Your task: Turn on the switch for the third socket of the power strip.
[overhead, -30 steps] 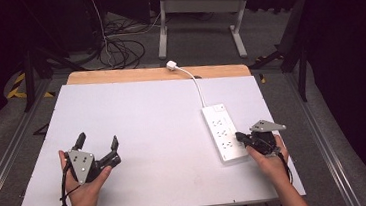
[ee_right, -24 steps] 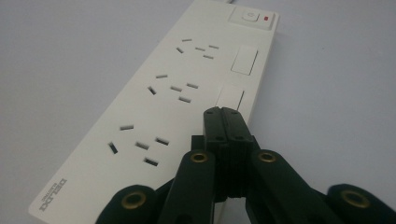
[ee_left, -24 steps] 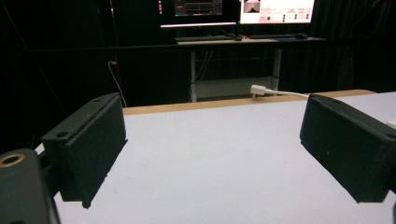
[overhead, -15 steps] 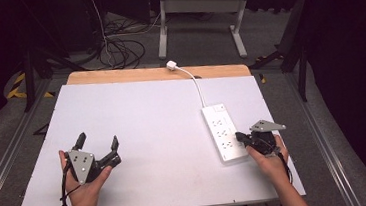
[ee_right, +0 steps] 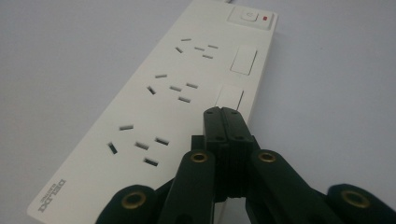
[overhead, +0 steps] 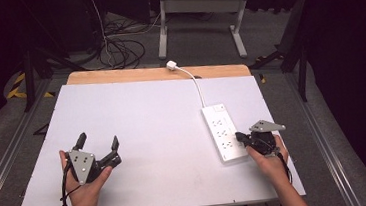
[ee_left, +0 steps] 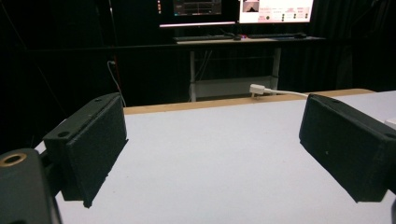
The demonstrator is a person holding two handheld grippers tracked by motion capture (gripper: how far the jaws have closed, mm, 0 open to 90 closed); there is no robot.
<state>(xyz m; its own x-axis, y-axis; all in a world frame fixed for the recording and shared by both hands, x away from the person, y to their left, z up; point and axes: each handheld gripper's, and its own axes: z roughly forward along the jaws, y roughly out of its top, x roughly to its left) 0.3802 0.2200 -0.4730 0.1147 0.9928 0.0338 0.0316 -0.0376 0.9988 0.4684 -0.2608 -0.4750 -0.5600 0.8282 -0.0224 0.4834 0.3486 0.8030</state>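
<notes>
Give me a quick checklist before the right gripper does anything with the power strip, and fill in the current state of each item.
1. Right gripper closed, tips over the power strip beside a rocker switch: ok.
2. Tips touching the strip: cannot tell.
3. Left gripper open, holding nothing, well apart from the strip: ok.
4. Strip lying flat on the white table: ok.
5. Plug lying loose at the table's far edge, not in a socket: ok.
6. All sockets on the strip free of plugs: ok.

White power strip [overhead: 222, 133], red dot; black tongs [ee_right: 226, 122].
</notes>
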